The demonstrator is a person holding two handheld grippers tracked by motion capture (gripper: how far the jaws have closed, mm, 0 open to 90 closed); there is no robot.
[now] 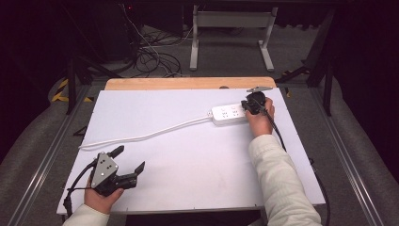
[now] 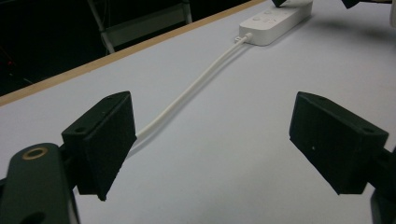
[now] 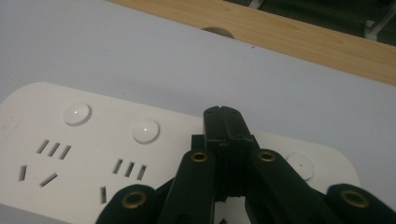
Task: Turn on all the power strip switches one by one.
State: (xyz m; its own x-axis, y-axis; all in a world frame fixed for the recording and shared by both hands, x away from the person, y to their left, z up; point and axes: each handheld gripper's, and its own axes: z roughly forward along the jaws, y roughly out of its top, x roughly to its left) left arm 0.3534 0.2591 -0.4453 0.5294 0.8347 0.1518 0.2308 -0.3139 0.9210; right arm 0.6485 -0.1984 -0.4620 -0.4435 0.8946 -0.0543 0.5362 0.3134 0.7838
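A white power strip [image 1: 227, 114] lies at the back right of the white board, and its white cable [image 1: 141, 137] trails left across it. My right gripper [image 1: 246, 106] is over the strip's right end. In the right gripper view its jaws are shut together [image 3: 222, 120], tips down against the strip [image 3: 93, 154] between two round buttons [image 3: 146, 130], with nothing held between them. My left gripper [image 1: 129, 159] rests near the front left corner, open and holding nothing. In the left gripper view [image 2: 219, 140] the cable [image 2: 187, 91] runs away between the jaws toward the strip [image 2: 275, 21].
The white board [image 1: 188, 160] covers a wooden table whose bare strip [image 1: 188, 84] shows along the far edge. Beyond it are a dark floor with loose cables [image 1: 150, 56] and a white metal frame [image 1: 230, 33]. Metal rails run along both sides.
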